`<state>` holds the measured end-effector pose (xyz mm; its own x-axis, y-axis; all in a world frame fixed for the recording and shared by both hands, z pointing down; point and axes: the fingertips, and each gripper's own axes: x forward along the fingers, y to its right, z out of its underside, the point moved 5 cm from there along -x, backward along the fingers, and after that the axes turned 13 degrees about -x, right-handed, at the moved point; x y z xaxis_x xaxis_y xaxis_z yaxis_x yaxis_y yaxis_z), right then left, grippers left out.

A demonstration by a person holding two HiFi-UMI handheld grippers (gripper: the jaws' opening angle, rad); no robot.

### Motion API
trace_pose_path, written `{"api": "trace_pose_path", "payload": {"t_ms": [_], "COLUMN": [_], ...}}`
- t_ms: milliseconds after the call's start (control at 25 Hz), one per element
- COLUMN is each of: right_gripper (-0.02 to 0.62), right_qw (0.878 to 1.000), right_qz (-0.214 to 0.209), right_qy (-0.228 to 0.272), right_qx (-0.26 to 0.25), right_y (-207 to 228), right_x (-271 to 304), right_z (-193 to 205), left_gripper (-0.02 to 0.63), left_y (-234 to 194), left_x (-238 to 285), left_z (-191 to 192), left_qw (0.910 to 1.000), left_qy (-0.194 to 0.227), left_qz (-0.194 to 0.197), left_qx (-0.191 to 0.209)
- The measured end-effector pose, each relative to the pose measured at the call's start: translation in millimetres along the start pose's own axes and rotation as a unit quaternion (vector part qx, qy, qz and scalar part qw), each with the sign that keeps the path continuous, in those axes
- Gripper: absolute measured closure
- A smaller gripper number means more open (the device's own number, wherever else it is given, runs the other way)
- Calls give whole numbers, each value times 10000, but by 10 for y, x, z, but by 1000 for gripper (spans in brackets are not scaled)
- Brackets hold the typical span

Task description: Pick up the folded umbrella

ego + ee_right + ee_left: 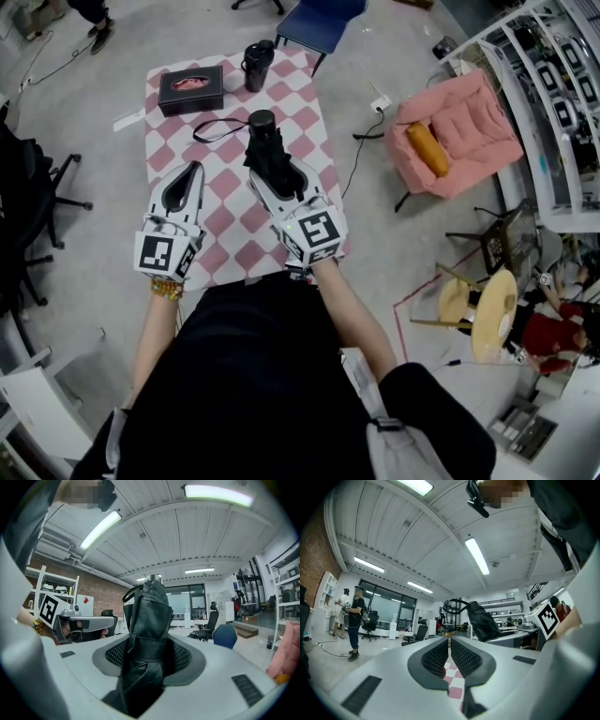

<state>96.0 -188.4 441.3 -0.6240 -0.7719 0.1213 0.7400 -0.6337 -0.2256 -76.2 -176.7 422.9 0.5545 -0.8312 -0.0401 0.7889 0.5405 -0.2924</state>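
Right gripper: fingers clamped on the folded umbrella, one pad on each side of the black fabric body, just about where its closing band wraps round. The umbrella runs out past the fingertips, away from the person, and ends in a rounded black cap.

From above, the umbrella sits over the middle of the surface, which is covered in a pink-and-white checked cloth. The angle is too steep to tell if its far end touches the cloth. A thin black strap loop lies on the cloth just left of the cap and appears to belong to the umbrella.

Left gripper: just beside the right one, over the cloth. Its fingers are clenched to a thin slit, nothing between them, with only checked cloth showing through.

Far edge of surface: black box and dark mug, both well apart from the umbrella.

On the floor to the right: pink cushioned seat.
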Motion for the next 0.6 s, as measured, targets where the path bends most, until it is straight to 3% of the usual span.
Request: {"api": "trace_pose_path", "payload": {"t_ms": [600], "right_gripper": [385], "right_qw": [9993], "right_qz": [229], "right_qy": [274], "right_qx": [85], "right_y": [600], "right_x": [-350], "right_z": [95], "left_gripper": [578], "left_y": [377], "left_x": [442], "left_z": [22], "left_qw": [9996], "left_qy": [-2], "left_qz": [64], "left_qx": [260]}}
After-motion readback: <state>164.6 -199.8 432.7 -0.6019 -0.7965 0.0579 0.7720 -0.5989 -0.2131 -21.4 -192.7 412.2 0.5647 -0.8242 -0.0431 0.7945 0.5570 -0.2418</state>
